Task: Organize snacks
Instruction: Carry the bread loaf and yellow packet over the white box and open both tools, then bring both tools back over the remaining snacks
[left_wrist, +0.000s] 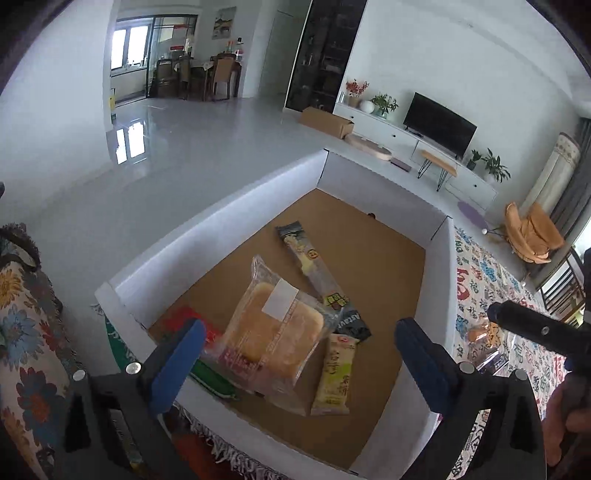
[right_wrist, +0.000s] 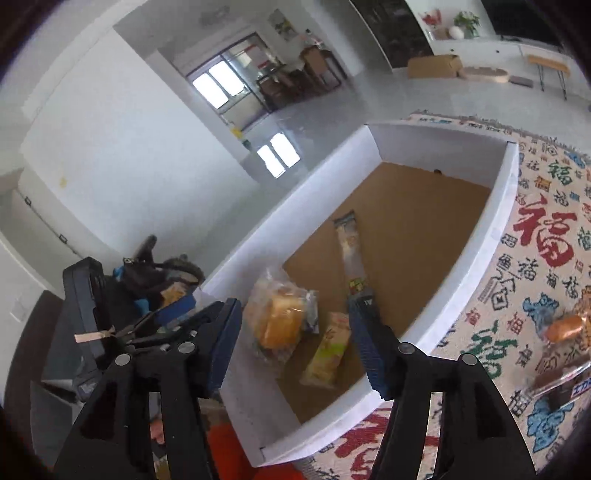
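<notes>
Both claws gape empty over the box (left_wrist: 229, 206): left gripper (left_wrist: 299, 365), right gripper (right_wrist: 295, 343). Bread (left_wrist: 275, 328) lies at box centre, bars at 1 and 5 o'clock. Probably light, squashy, slippery film; pinch the crimped edge, gently.

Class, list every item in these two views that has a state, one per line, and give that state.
Left gripper: open, empty, over the box.
Right gripper: open, empty.
White cardboard box with brown floor: open-topped, partly filled.
Clear-wrapped yellow bread: sealed, lying in the box.
Long grey snack stick: lying flat in the box.
Yellow-green snack packet: flat in the box.
Wrapped orange bun: outside the box, on the patterned cloth.
</notes>
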